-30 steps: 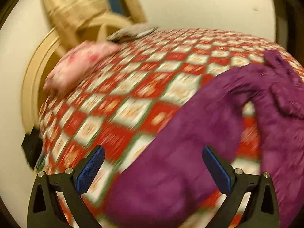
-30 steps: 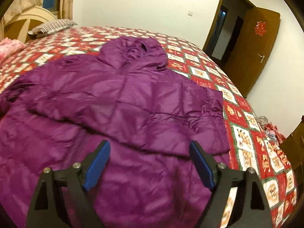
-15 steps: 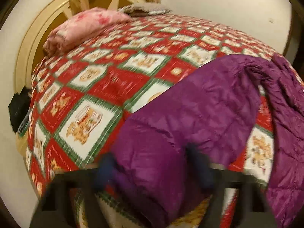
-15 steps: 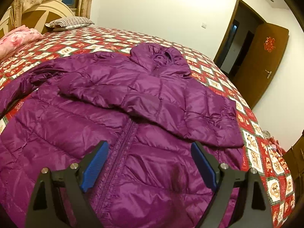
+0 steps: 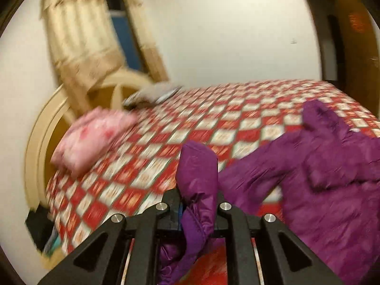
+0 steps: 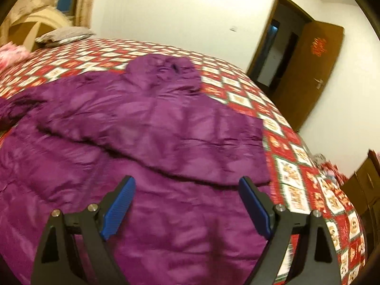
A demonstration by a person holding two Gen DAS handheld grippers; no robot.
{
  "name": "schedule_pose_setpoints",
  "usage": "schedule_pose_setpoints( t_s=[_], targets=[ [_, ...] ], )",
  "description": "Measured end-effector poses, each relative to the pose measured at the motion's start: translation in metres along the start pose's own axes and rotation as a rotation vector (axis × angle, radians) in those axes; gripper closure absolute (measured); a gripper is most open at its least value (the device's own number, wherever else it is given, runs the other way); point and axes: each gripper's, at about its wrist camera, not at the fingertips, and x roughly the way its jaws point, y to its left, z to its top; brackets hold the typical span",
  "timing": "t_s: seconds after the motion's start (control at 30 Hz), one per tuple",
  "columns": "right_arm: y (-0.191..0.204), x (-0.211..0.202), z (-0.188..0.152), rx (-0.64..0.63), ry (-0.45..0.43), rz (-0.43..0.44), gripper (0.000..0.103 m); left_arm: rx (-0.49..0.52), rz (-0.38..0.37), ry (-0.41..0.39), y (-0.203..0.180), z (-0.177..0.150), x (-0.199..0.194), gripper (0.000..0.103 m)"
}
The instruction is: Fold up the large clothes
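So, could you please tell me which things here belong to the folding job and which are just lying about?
Job: purple jacket; its sleeve, pinched in the left gripper; right gripper, open.
Lying about: pink bundle; grey pillow; bedspread.

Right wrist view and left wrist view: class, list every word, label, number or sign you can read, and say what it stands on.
No text can be read in either view.
Red ornament on the brown door: a sign of some kind, too blurred to read.
Motifs in the squares of the red checked bedspread: too blurred to tell whether they hold writing.
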Motion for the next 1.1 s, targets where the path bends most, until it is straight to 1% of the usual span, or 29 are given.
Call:
schedule_pose_setpoints(
  t_s=[0.1, 0.13, 0.2, 0.23, 0.37, 0.43, 0.47, 0.5, 0.53, 0.57, 0.6, 0.63, 0.67, 0.7, 0.77, 0.83, 0.87, 0.93, 1.0, 1.07, 1.1],
  targets=[
    [-0.026, 0.006, 0.0, 0.038, 0.014, -0.031, 0.013, 0.074, -0.07, -0.058, -0.059, 0.031, -0.001, 0.092],
    [-0.031, 0.007, 0.0, 0.047, 0.017, -0.035, 0.013, 0.099, -0.111, -0.07, -0.087, 0.04, 0.0, 0.092],
    [-0.047, 0.01, -0.002, 0.078, 0.028, -0.042, 0.013, 0.134, -0.163, -0.082, -0.126, 0.051, 0.0, 0.092],
    [-0.057, 0.011, -0.005, 0.096, 0.034, -0.048, 0.013, 0.154, -0.205, -0.089, -0.155, 0.057, 0.0, 0.092],
    [-0.077, 0.016, -0.013, 0.143, 0.056, -0.048, 0.013, 0.207, -0.334, -0.107, -0.238, 0.065, -0.006, 0.091],
    [-0.082, 0.018, -0.017, 0.155, 0.065, -0.046, 0.013, 0.218, -0.391, -0.091, -0.275, 0.065, -0.007, 0.089],
    [-0.086, 0.02, -0.02, 0.165, 0.074, -0.042, 0.013, 0.23, -0.425, -0.072, -0.291, 0.065, -0.007, 0.08],
    [-0.089, 0.021, -0.022, 0.171, 0.08, -0.039, 0.013, 0.249, -0.444, -0.048, -0.307, 0.062, -0.009, 0.073],
    [-0.091, 0.022, -0.023, 0.173, 0.083, -0.038, 0.013, 0.262, -0.443, -0.034, -0.32, 0.06, -0.01, 0.055],
    [-0.094, 0.023, -0.025, 0.179, 0.087, -0.037, 0.013, 0.265, -0.448, -0.043, -0.328, 0.057, -0.014, 0.037],
    [-0.096, 0.024, -0.026, 0.185, 0.091, -0.034, 0.013, 0.26, -0.456, -0.062, -0.33, 0.056, -0.018, 0.03],
    [-0.098, 0.025, -0.027, 0.19, 0.094, -0.032, 0.013, 0.257, -0.453, -0.083, -0.329, 0.055, -0.021, 0.019],
    [-0.102, 0.025, -0.028, 0.203, 0.099, -0.028, 0.013, 0.256, -0.446, -0.106, -0.327, 0.053, -0.024, 0.011],
    [-0.104, 0.025, -0.028, 0.21, 0.098, -0.024, 0.013, 0.255, -0.445, -0.123, -0.323, 0.054, -0.025, 0.009],
    [-0.108, 0.021, -0.024, 0.229, 0.089, -0.012, 0.013, 0.239, -0.427, -0.135, -0.309, 0.055, -0.02, 0.009],
    [-0.108, 0.016, -0.017, 0.244, 0.07, 0.012, 0.012, 0.206, -0.405, -0.122, -0.289, 0.056, -0.008, 0.008],
    [-0.107, 0.013, -0.013, 0.249, 0.059, 0.026, 0.012, 0.188, -0.382, -0.116, -0.276, 0.055, -0.001, 0.008],
    [-0.101, 0.003, 0.001, 0.259, 0.025, 0.087, 0.012, 0.171, -0.285, -0.104, -0.251, 0.05, 0.019, 0.008],
    [-0.093, 0.001, 0.011, 0.273, 0.019, 0.164, 0.007, 0.173, -0.222, -0.066, -0.234, 0.04, 0.039, 0.008],
    [-0.082, 0.008, 0.019, 0.277, 0.053, 0.233, 0.007, 0.177, -0.171, -0.002, -0.216, 0.023, 0.063, 0.008],
    [-0.073, 0.015, 0.021, 0.273, 0.084, 0.26, 0.007, 0.175, -0.143, 0.026, -0.208, 0.014, 0.074, 0.008]
  ],
)
